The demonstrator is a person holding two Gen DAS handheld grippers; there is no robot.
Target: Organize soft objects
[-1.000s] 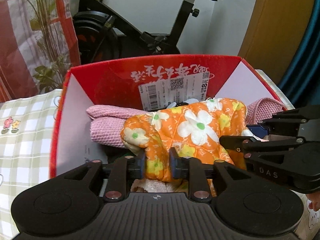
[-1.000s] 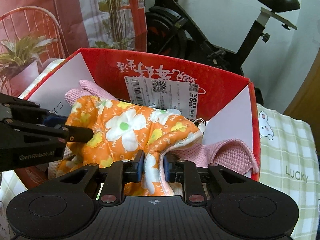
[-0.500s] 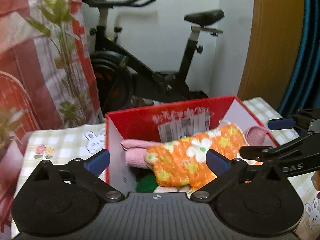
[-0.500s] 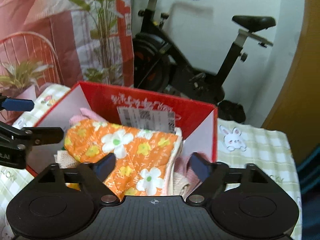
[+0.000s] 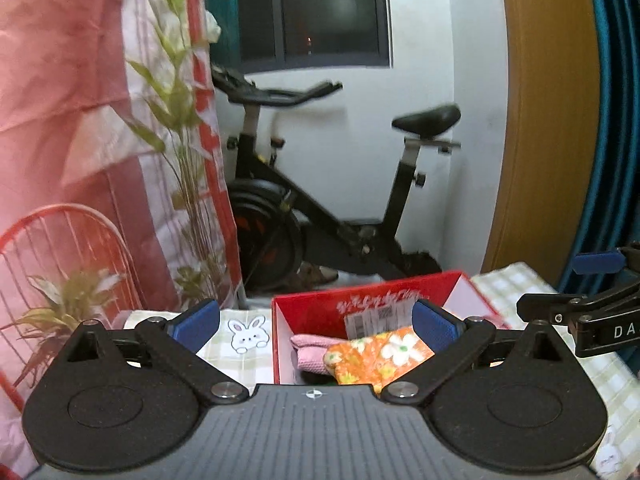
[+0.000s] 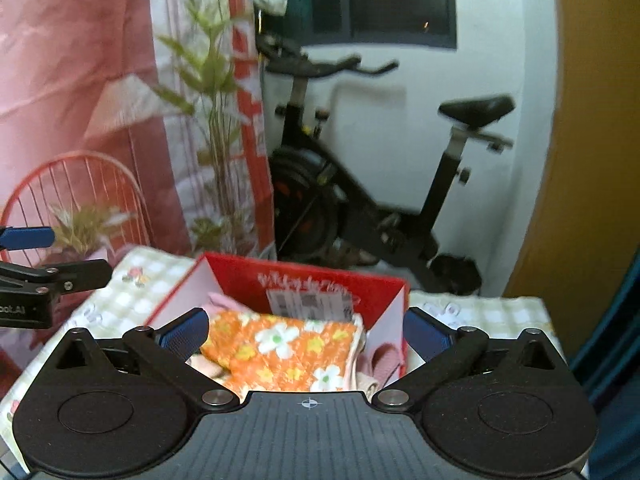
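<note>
Both the left gripper [image 5: 316, 325] and right gripper [image 6: 306, 330] are spread wide, nothing held, the right's jaws just opened further. The orange floral cloth [image 6: 280, 354] is left lying in the red box [image 6: 304, 276].

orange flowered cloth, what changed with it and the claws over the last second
Both claws let go of the orange flowered cloth: the left claw and right claw have just been opening, now stand wide with nothing between them, and have pulled up and back. The cloth stays in the red box on the pink towel.
</note>
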